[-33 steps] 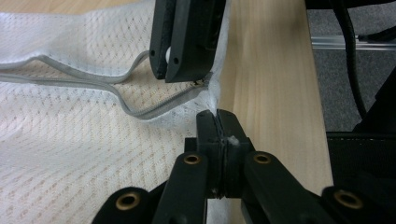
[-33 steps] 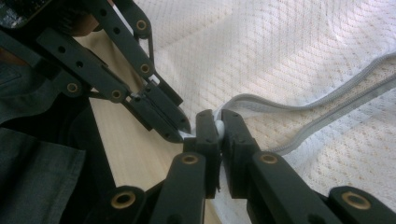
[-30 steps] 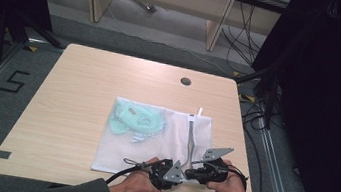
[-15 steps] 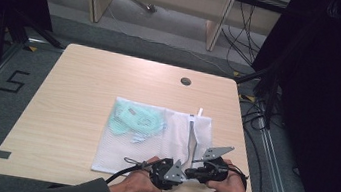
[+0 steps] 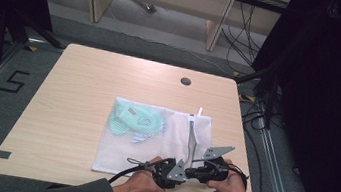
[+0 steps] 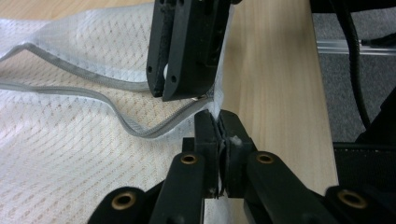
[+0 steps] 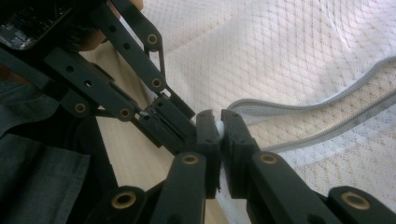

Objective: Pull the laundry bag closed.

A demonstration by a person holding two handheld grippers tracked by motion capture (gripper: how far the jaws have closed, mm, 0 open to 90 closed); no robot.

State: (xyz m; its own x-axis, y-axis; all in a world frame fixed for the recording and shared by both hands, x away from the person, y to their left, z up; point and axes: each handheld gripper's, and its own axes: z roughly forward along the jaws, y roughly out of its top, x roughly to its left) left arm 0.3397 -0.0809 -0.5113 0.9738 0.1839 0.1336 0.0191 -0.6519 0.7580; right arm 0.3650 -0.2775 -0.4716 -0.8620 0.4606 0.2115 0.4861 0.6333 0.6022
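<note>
At the desk's point(image 5: 85, 79) near edge, towards its right corner, the left gripper point(image 6: 218, 133) and right gripper point(image 7: 219, 128) meet, each with jaws pressed together on the mesh laundry bag point(image 5: 151, 149) beside its open zipper point(image 6: 116, 116). To close it well, I'd anchor one corner firmly and draw the slider steadily along, keeping the mesh taut. Farther in, pale green clothing point(image 5: 135, 119) lies inside.

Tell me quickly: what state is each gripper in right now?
Left gripper: closed, pinching the white mesh bag at its zipper end.
Right gripper: closed, pinching the same bag's edge right beside it.
</note>
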